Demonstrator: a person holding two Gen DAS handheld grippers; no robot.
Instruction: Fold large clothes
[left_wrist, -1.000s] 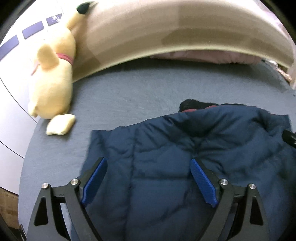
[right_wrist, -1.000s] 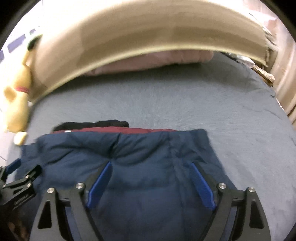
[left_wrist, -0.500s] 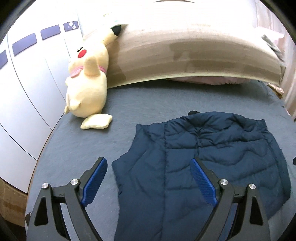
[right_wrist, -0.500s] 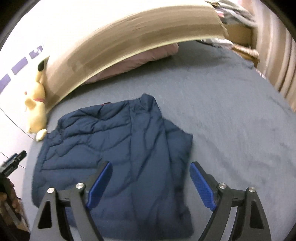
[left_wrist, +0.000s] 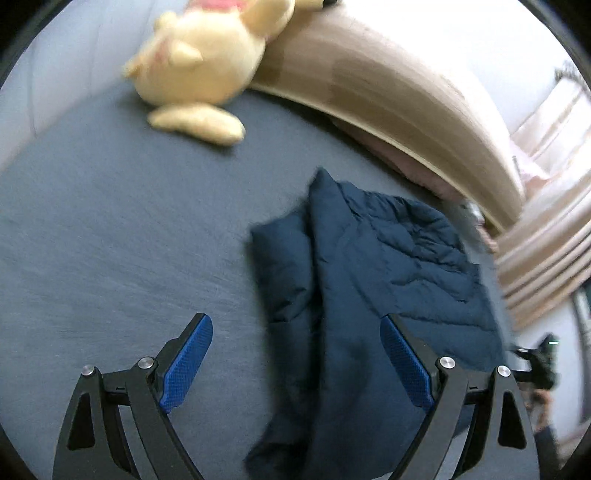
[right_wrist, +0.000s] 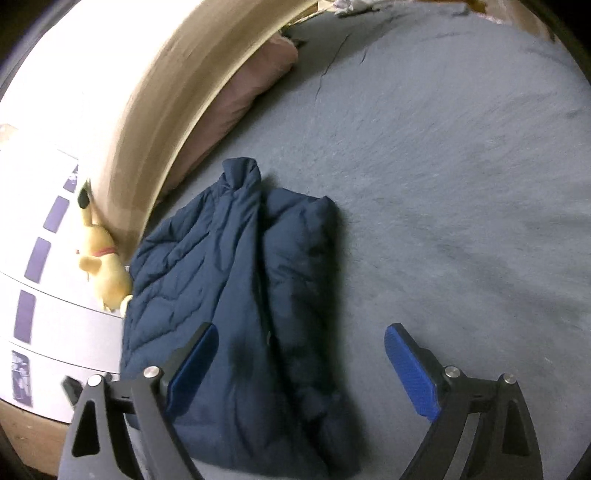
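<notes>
The navy blue quilted puffer jacket (right_wrist: 236, 295) lies flat on the grey bed sheet (right_wrist: 461, 184), folded lengthwise into a long strip with its collar at the far end. In the right wrist view the jacket sits left of centre: its near part lies below the left finger, and the right finger stands over bare sheet. The right gripper (right_wrist: 299, 365) is spread wide and has just been opening further; its blue pads grip nothing. In the left wrist view the jacket (left_wrist: 369, 295) lies toward the right, below the right finger. The left gripper (left_wrist: 295, 365) is also spread wide and holds nothing. A yellow plush toy (left_wrist: 199, 66) rests at the far left against the beige curved headboard (left_wrist: 388, 92). A pink pillow (right_wrist: 240, 99) lies beneath the headboard.
</notes>
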